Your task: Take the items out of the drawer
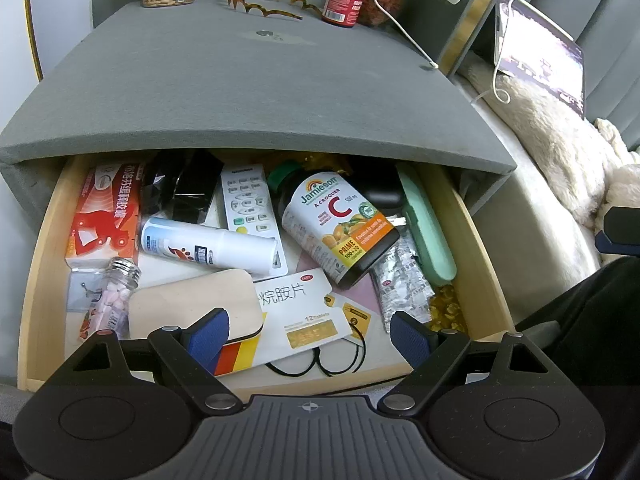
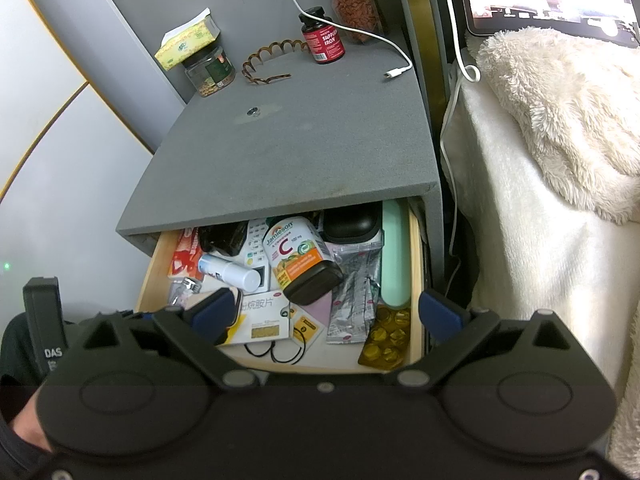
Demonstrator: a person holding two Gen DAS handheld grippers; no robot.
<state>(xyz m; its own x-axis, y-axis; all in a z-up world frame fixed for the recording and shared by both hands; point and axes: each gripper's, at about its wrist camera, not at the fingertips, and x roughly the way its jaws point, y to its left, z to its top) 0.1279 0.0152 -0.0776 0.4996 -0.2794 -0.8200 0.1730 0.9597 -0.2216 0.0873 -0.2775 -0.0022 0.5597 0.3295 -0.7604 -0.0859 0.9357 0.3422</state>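
The wooden drawer [image 1: 476, 256] of a grey nightstand stands pulled open and full. A Jamieson vitamin C bottle [image 1: 340, 228] lies on top in the middle; it also shows in the right wrist view [image 2: 298, 256]. Around it lie a white spray tube [image 1: 208, 246], a remote [image 1: 250, 204], a red box [image 1: 106, 212], a white pill box [image 1: 304, 312], foil blister packs [image 1: 404, 280] and a mint green case [image 1: 426, 228]. My left gripper [image 1: 310, 334] is open and empty over the drawer's front. My right gripper [image 2: 326, 312] is open and empty, higher and further back.
On the nightstand top [image 2: 304, 140] stand a red-labelled supplement bottle [image 2: 323, 36], a glass jar [image 2: 210, 70], a tissue pack [image 2: 186, 42], a brown hairband [image 2: 272, 60] and a white charging cable [image 2: 396, 70]. A bed with a fluffy cream blanket [image 2: 560, 120] lies right.
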